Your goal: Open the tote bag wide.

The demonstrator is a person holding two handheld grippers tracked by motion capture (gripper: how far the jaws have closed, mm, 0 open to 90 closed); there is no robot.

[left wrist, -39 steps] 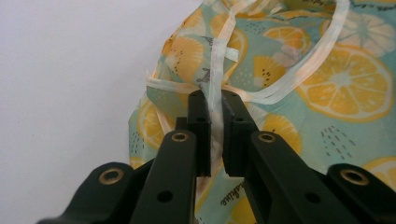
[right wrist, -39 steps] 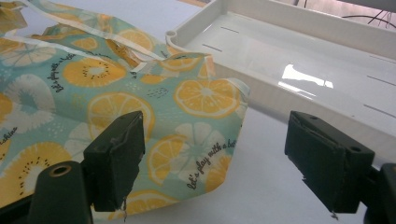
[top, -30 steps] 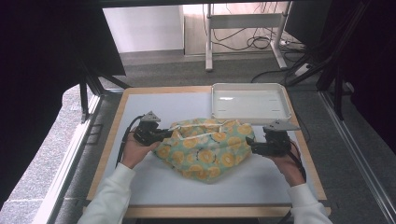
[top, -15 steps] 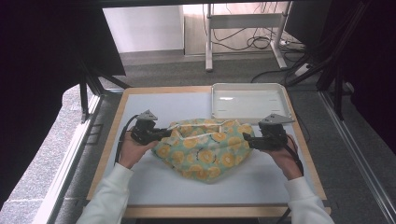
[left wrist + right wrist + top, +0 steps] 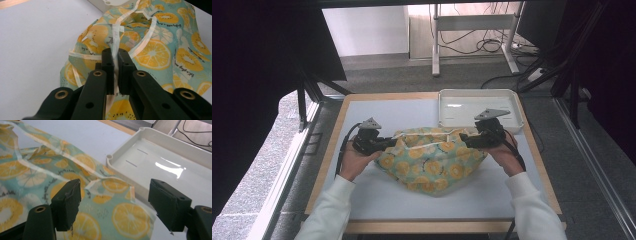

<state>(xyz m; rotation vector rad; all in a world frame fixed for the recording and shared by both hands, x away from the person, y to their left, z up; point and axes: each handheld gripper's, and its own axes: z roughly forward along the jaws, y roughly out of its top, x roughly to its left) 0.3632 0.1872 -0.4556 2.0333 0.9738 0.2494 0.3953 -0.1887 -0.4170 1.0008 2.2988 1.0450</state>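
Cloth bag (image 5: 432,160), citrus print, lay rumpled at the middle of the surface (image 5: 377,200), its far right corner just short of the white tray (image 5: 452,117) at two o'clock.

Risks, as I judged them:
- Left gripper (image 5: 379,145), at the bag's nine o'clock edge, held the white drawstring (image 5: 115,37) alone, not the fabric. A hard pull could cinch the mouth shut or slide the tape out of the pads.
- Right gripper (image 5: 467,141), at three o'clock, had no hold, so any lift from the left would drag the bag lopsided across the surface.
- Tray rim sat close by the right fingers (image 5: 67,203); a careless close could catch it instead of cloth.

Fingers:
- Left: clamped tight on the drawstring.
- Right: spread wide, just narrowing slightly, hovering over the bag's corner hem, pads touching nothing.
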